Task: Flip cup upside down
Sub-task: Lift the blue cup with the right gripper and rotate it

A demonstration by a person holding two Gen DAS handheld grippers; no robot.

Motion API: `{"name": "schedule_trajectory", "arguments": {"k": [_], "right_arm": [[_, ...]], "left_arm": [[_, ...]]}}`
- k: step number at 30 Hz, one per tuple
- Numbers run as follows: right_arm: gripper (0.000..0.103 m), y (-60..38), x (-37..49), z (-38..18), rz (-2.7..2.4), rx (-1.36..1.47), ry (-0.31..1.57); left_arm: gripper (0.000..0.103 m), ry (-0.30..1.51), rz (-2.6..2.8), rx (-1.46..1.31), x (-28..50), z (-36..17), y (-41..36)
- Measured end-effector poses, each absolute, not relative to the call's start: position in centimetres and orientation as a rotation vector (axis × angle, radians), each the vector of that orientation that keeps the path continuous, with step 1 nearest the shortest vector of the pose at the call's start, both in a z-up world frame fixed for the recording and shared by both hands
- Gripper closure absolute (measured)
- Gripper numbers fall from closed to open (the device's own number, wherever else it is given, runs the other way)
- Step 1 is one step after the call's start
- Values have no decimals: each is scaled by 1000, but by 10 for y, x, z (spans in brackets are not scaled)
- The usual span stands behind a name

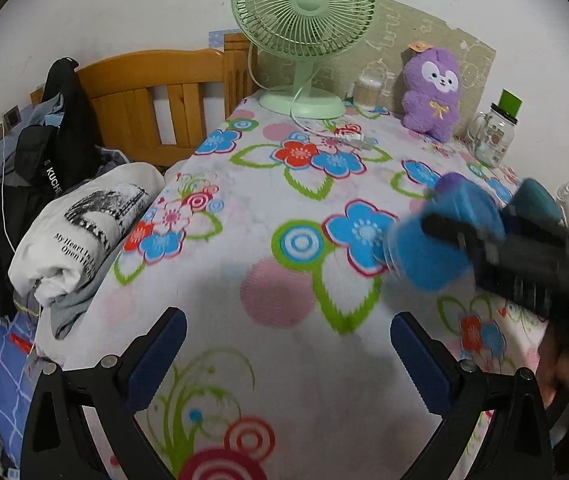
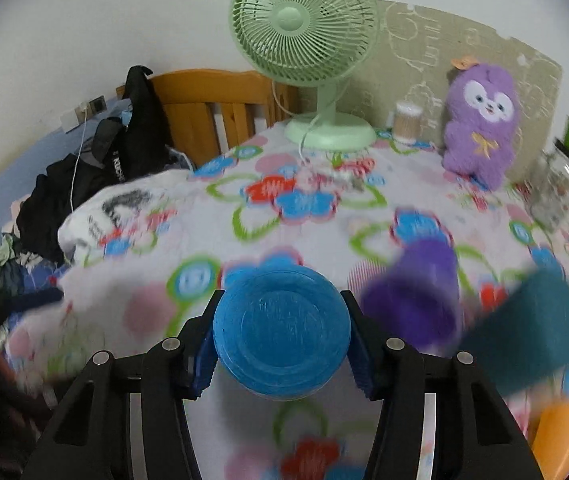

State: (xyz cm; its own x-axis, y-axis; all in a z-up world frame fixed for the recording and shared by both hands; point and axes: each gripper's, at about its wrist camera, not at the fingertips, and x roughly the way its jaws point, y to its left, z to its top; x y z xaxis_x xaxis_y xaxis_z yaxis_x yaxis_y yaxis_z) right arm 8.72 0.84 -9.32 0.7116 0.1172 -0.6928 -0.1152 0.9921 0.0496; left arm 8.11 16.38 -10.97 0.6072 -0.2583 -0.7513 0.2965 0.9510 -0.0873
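The fan (image 1: 303, 36) stood at the back of the worktop (image 1: 244, 208), with a jar of swabs (image 1: 367, 92), a plush (image 1: 434, 92) and a glass jar (image 1: 494, 136) in a row to its right. The cup (image 2: 280, 332) sat between the right gripper (image 2: 280, 344) jaws, above the worktop's near right part. A folded shirt (image 1: 80, 232) lay off the left edge, before a headboard (image 1: 156, 96).

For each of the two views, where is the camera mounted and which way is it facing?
Left wrist: sits on the left tool, facing across the floral tablecloth toward the green desk fan; its open fingers show, plus the right tool holding the blue plastic cup.
Right wrist: sits on the right tool, facing the cup's base.
Shared: cup, fan, purple plush toy.
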Motion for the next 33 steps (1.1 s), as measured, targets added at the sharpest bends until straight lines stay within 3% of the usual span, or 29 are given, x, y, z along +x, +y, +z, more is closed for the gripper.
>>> {"name": "schedule_trajectory", "arguments": {"k": [12,18,21,27,31,33], "right_arm": [[46,6,-46,-101,38,31,691],[46,-4,8,-87,81,47,860],[40,-4,29,-97,124,55,997],[27,9,38,-93,99,-78,1095],[27,9,43,-78,108,-102,1107],[33,11,46,-78,105,-134,1147]], "left_arm": [[0,850,-360,63,37,-104,159],[0,835,-362,70,23,-96,158],[0,816,-346,80,17,-91,164],[0,818,-286,29,24,-91,191],[0,820,-289,29,27,-93,195],[0,820,-297,31,28,-94,195]]}}
